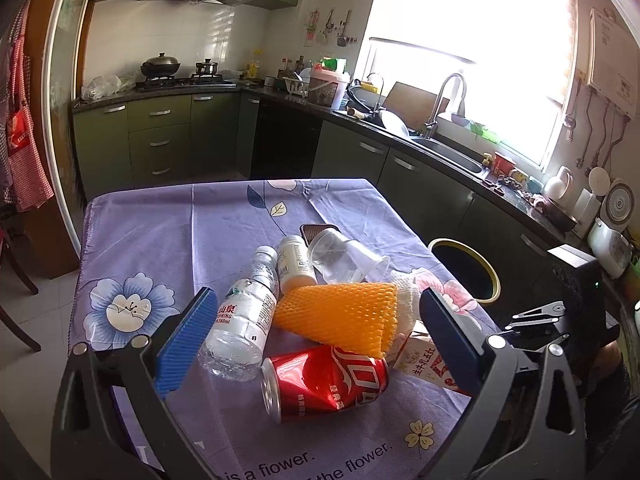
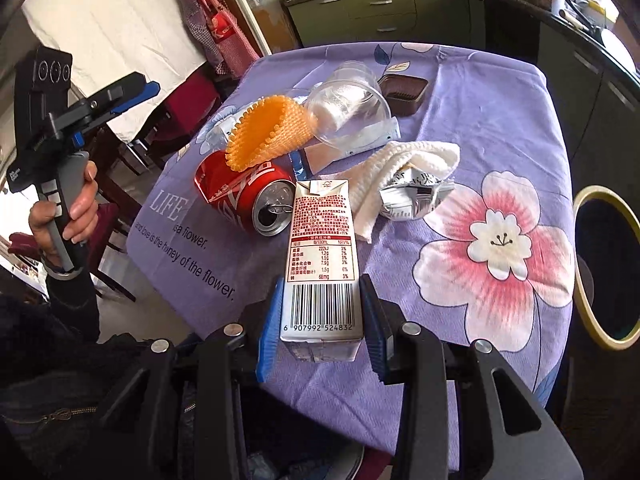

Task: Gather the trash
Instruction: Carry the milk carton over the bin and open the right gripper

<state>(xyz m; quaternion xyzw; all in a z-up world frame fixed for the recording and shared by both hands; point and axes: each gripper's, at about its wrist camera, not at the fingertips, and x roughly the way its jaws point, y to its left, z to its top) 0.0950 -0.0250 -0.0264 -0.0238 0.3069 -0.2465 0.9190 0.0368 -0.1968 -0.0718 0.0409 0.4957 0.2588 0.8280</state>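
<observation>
A purple flowered tablecloth [image 2: 480, 128] carries the litter. The right gripper [image 2: 322, 320] pinches a milk carton [image 2: 322, 248]. The left gripper [image 1: 320, 344] hovers with fingers spread.

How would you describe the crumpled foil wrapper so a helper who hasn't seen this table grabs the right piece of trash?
Start at the purple floral tablecloth and find its big pink flower. Just up-left of that flower lies a white cloth; the silver foil wrapper sits tucked under its edge. It is the only shiny, crinkled metallic piece in the pile.
</observation>
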